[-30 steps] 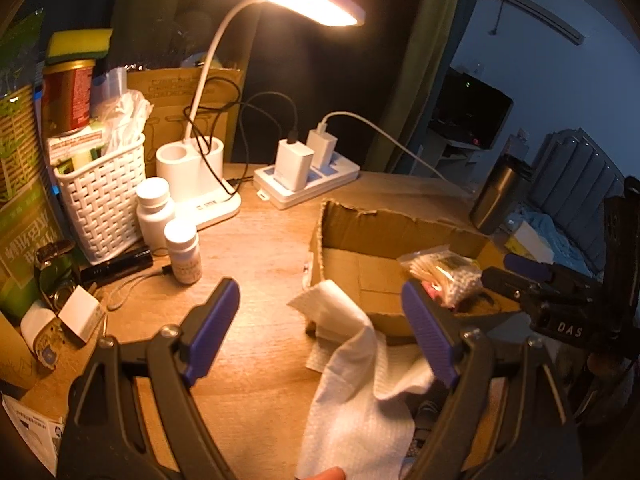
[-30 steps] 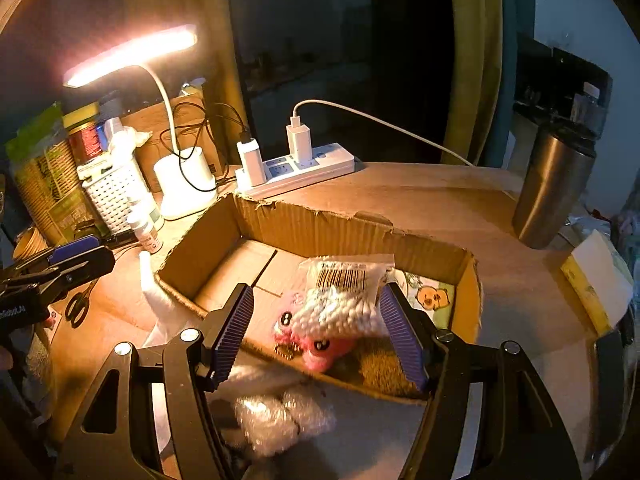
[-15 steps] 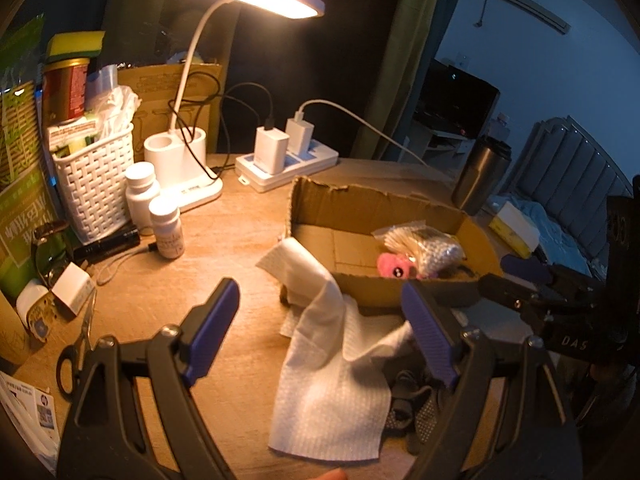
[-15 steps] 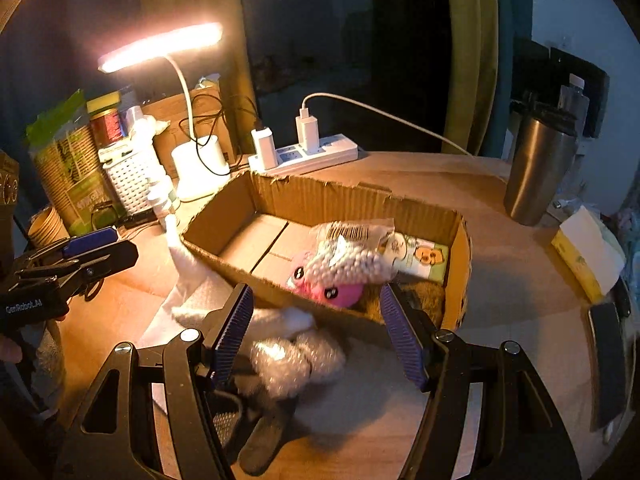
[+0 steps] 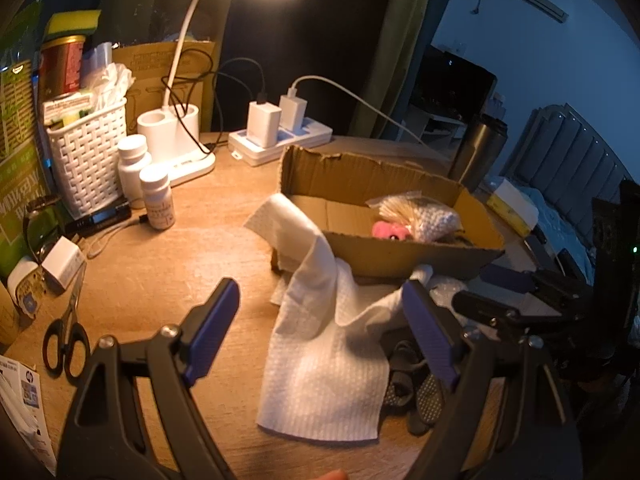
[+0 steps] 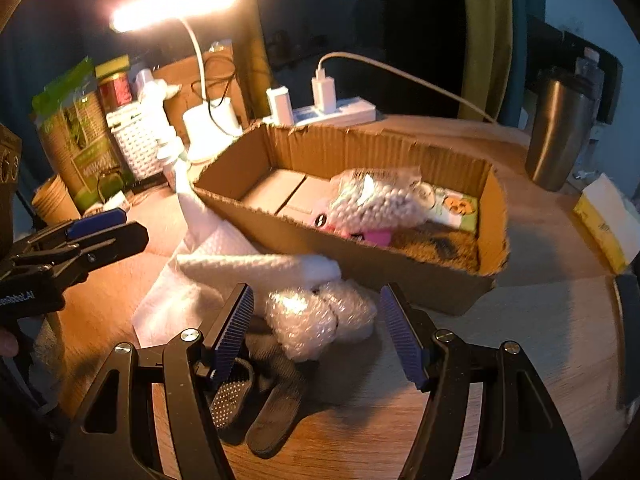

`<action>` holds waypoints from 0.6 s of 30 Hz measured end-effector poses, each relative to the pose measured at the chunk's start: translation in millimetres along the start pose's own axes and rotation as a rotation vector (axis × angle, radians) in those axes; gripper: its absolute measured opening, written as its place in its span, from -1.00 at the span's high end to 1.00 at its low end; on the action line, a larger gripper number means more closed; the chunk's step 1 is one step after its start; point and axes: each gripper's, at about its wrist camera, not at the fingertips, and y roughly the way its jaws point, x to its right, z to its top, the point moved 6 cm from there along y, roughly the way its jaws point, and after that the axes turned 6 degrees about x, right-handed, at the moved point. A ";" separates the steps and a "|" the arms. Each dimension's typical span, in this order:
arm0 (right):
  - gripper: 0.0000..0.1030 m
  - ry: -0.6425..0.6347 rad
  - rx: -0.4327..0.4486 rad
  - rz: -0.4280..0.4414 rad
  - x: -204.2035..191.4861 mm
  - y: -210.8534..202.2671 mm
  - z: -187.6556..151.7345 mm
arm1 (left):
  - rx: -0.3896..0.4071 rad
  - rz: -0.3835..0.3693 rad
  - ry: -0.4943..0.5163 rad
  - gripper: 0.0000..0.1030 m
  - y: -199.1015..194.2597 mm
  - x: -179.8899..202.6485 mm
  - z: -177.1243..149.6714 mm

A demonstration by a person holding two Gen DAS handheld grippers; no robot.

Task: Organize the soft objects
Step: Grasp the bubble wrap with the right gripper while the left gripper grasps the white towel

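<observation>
Two tongs (image 5: 320,332) (image 6: 316,328) apart, empty, one white cloth (image 5: 324,364), two pill bottles (image 5: 134,164), one cardboard box (image 6: 400,276).

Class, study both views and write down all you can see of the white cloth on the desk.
The white cloth is thin and soft, with a fine waffle texture. It lies crumpled, not folded: one end climbs over the near left corner of the cardboard box, the rest spreads flat on the wooden desk. It touches the bubble wrap, and its edge overlaps the dark grip-dotted gloves. Neither claw touches it.
</observation>
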 end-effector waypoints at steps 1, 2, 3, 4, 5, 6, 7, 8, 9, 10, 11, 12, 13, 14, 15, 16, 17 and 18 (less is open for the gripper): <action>-0.34 0.000 -0.007 0.001 -0.8 2.5 -2.1 | -0.003 0.000 0.000 -0.64 0.2 -0.3 -1.3; -0.34 0.000 -0.010 0.004 -1.7 3.8 -3.1 | -0.009 0.001 0.001 -0.64 1.1 -0.8 -3.0; -0.34 -0.001 -0.009 0.008 -3.4 4.2 -3.1 | -0.014 0.002 0.001 -0.64 1.7 -1.4 -4.4; -0.34 -0.004 -0.002 0.011 -5.3 3.6 -2.0 | -0.019 0.004 0.000 -0.64 2.5 -2.3 -5.9; -0.34 -0.011 0.005 0.019 -8.2 2.8 -0.3 | -0.023 0.006 -0.002 -0.64 3.1 -3.4 -7.2; -0.34 -0.022 0.011 0.024 -11.3 2.4 1.5 | -0.027 0.008 -0.005 -0.64 4.1 -5.1 -8.6; -0.34 -0.037 0.006 0.021 -14.1 4.5 2.4 | -0.031 0.010 -0.009 -0.64 4.9 -6.8 -10.1; -0.34 -0.043 -0.001 0.017 -15.0 6.9 2.0 | -0.033 0.010 -0.011 -0.64 5.3 -8.1 -10.8; -0.34 -0.045 -0.012 0.012 -15.0 10.5 0.8 | -0.034 0.010 -0.012 -0.64 5.5 -8.9 -11.4; -0.34 -0.044 -0.024 0.006 -14.2 14.2 -1.0 | -0.033 0.011 -0.011 -0.64 5.4 -9.2 -11.8; -0.34 -0.044 -0.034 0.004 -13.6 17.2 -3.1 | -0.032 0.009 -0.011 -0.64 4.9 -9.1 -11.8; -0.34 -0.039 -0.044 0.004 -13.3 20.0 -5.5 | -0.030 0.006 -0.009 -0.64 4.5 -8.5 -11.4; -0.34 -0.044 -0.052 -0.003 -12.7 22.0 -7.7 | -0.028 0.003 -0.005 -0.64 4.2 -7.4 -10.9; -0.34 -0.048 -0.055 -0.008 -12.5 23.0 -9.0 | -0.027 -0.001 0.000 -0.64 4.2 -6.1 -10.2; -0.34 -0.051 -0.057 -0.012 -11.9 23.9 -9.9 | -0.026 -0.008 0.006 -0.64 4.7 -3.7 -9.8; -0.34 -0.052 -0.059 -0.015 -11.0 24.3 -10.7 | -0.027 -0.013 0.011 -0.64 5.3 -1.5 -9.3; -0.34 -0.052 -0.061 -0.018 -9.7 24.4 -11.4 | -0.028 -0.021 0.019 -0.64 6.7 2.3 -9.1; -0.34 -0.052 -0.062 -0.023 -8.2 24.3 -12.0 | -0.030 -0.030 0.026 -0.64 8.1 5.8 -9.1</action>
